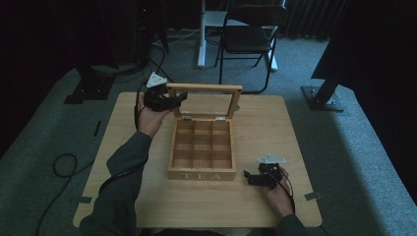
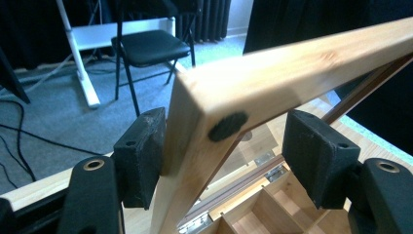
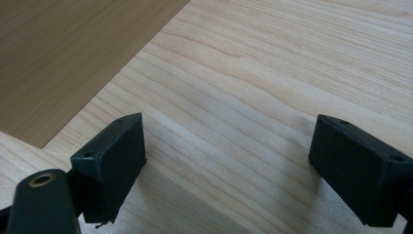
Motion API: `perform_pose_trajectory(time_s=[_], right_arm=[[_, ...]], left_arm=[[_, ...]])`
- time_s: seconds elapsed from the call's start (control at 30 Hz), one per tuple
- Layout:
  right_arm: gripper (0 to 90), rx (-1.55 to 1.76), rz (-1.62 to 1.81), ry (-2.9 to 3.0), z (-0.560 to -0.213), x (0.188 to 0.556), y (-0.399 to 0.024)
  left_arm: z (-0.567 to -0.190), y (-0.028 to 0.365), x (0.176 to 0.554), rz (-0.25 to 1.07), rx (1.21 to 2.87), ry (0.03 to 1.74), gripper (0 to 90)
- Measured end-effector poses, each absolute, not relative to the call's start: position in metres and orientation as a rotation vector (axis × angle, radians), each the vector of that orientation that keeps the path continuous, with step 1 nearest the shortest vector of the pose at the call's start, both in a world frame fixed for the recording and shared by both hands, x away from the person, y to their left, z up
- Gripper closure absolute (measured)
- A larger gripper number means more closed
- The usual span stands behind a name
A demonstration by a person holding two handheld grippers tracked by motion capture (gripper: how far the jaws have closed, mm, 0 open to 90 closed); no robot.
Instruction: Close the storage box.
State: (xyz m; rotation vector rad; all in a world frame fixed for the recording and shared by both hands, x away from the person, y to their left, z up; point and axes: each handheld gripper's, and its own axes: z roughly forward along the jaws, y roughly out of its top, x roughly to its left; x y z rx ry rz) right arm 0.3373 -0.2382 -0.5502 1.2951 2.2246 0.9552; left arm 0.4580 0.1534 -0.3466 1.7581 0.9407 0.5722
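lid corner [image 2: 214, 105] between left gripper [image 2: 229, 151] jaws, ungripped

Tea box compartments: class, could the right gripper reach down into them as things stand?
Probably yes: the lid stands open and upright, the compartments lie uncovered, and the right gripper rests beside the tea box, jaws open and empty.
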Motion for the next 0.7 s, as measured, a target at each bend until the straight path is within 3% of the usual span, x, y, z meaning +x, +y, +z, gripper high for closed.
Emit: perform_pose_trajectory(time_s=[0.17,0.7], right_arm=[[13.0,1.294,0.955,2.224,-0.55,0.337,-0.238],[13.0,1.301,0.954,2.219,-0.55,0.337,-0.237]], left_arm=[[-0.344,0.149,0.443,0.621,1.779,0.94,32.5],[-0.35,0.15,0.423,0.561,1.802,0.994,28.8]])
